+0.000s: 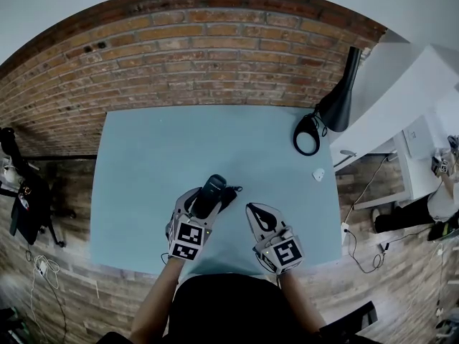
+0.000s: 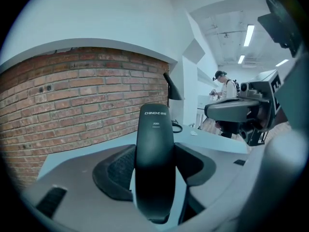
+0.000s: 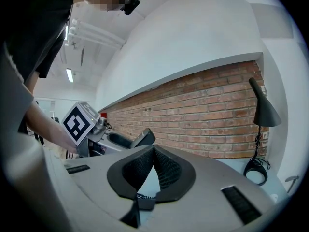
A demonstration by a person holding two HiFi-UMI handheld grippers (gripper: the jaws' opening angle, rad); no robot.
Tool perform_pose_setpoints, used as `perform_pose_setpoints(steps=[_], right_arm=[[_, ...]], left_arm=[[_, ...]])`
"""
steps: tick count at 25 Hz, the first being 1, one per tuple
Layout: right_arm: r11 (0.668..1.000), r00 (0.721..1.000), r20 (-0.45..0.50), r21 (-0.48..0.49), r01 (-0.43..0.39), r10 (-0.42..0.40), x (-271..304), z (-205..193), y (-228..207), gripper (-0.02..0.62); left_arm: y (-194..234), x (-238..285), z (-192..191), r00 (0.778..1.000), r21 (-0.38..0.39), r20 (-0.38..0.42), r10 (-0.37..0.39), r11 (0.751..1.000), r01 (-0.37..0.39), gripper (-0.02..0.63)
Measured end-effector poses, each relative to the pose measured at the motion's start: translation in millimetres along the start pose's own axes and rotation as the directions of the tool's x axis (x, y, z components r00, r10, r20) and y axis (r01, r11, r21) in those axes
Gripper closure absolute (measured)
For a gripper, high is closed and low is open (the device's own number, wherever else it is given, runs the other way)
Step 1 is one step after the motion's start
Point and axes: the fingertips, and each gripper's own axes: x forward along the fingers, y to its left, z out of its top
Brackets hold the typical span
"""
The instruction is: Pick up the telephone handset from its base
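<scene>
You had the telephone handset (image 2: 154, 149) clamped between the jaws of your left gripper (image 1: 211, 198) above the near part of the blue table (image 1: 143, 163), no base in view, so the pick-up looked done, while your right gripper (image 1: 257, 214) sat closed on nothing

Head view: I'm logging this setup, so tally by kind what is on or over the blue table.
grippers: 2, the left gripper and the right gripper
telephone handset: 1, in the left gripper
black lamp: 1
small white object: 1
Total: 5
</scene>
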Motion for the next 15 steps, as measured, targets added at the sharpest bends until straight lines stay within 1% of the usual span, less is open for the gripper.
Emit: perform_pose_setpoints(steps=[5, 11, 15], right_arm=[[1.000, 1.000, 0.001, -0.004, 0.006, -0.006, 1.1, 0.1, 0.9, 0.571], [1.000, 1.000, 0.004, -0.011, 0.006, -0.006, 2.7, 3.8, 3.3, 0.571], [1.000, 0.999, 0.033, -0.022, 0.005, -0.005, 3.6, 14.7, 4.6, 0.571]], left_arm=[[3.4, -8.4, 11.7, 1.000, 0.002, 0.024, 0.011, 1.000, -0.011, 0.327], [7.8, -25.5, 38.2, 0.995, 0.019, 0.090, 0.030, 0.999, -0.032, 0.327], [8.5, -39.0, 59.6, 0.989, 0.039, 0.140, 0.039, 0.998, -0.045, 0.327]])
